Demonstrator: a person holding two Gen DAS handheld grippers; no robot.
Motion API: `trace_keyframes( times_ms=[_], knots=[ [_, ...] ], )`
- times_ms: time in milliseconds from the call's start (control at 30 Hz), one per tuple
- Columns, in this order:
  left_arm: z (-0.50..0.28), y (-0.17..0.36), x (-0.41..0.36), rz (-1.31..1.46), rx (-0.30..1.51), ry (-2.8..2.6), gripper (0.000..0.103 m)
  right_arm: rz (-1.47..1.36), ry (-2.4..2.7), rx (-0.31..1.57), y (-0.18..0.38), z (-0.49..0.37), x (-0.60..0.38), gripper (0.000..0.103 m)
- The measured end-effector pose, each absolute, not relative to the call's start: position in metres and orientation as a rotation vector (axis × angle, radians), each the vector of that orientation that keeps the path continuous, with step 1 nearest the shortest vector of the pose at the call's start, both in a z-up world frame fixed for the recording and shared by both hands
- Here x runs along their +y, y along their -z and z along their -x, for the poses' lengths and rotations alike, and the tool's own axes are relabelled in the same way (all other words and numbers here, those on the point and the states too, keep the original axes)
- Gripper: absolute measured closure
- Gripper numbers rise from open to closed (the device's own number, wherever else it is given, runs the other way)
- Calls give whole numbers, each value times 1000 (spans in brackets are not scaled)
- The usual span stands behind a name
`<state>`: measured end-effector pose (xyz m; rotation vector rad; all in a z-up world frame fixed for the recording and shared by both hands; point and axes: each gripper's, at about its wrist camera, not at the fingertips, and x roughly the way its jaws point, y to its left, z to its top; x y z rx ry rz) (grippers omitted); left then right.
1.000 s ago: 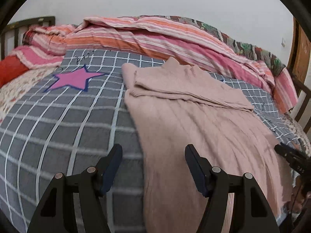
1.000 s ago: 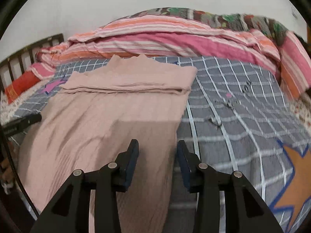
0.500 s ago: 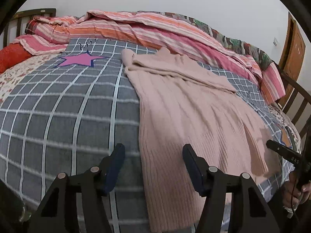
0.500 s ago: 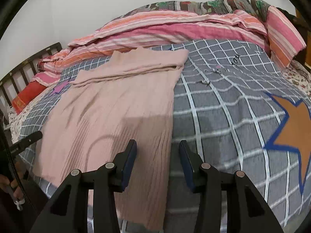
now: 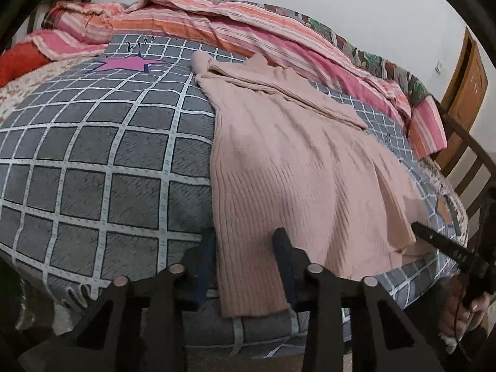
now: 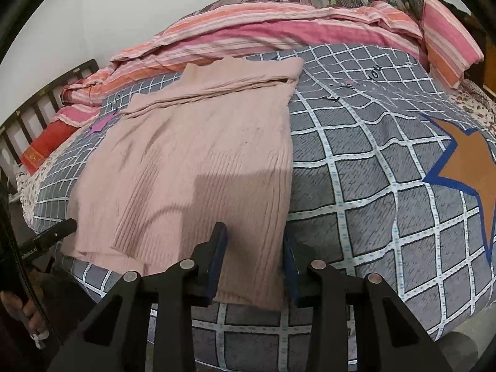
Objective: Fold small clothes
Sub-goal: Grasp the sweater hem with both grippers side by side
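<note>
One garment on show here: a single pink ribbed sweater [image 5: 297, 167], laid flat on the bed. Two grippers are in play, one at each lower corner of it. The left gripper [image 5: 245, 263] has its jaws spread wide, straddling the sweater's near left hem corner, with one finger [image 5: 201, 266] out over the grey checked quilt [image 5: 93, 161] and the other over the knit. Nothing is pinched between them. Over on the other side, the right gripper [image 6: 252, 260] is likewise parted, its two fingers bracketing the near right hem corner of the sweater [image 6: 198, 161], cloth lying loose in the gap; whether the pads touch the fabric I cannot tell.

Now the lie of the thing. The sweater's long axis runs straight away from both grippers: hem nearest, hanging a little over the bed's edge, neck at the far end. Both sleeves are folded across the chest, making one band crosswise at the far end, ahead of the grippers.

Counting the rest: two stars on the quilt, a purple star [image 5: 127, 63] far ahead and to the left of the left gripper, an orange star [image 6: 465, 170] off to the right of the right gripper. One heap of striped pink and orange bedding [image 5: 248, 31] lies beyond the sweater's neck. One red cushion [image 6: 43, 148] sits far left by the headboard rails.
</note>
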<state>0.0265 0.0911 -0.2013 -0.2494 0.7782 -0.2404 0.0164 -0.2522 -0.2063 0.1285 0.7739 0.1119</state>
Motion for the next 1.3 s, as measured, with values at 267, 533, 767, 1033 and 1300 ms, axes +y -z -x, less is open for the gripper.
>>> trace_keyframes(
  times_ms=[267,533,767,1033,1300],
  knots=[
    [-26,195,117,352,742,233,96,-171,-81,684,190,-6,-273,99],
    [-27,205,111,348,821,267,92,-227,-133,773,204,-11,-281,95],
    [-20,204,98,308,817,286,76,-255,-180,811,211,-9,-278,83],
    [-20,189,98,341,788,315,97,-235,-230,752,199,-6,-266,98],
    [-20,130,104,379,640,328,97,-319,-272,631,152,-5,-280,98]
  ],
)
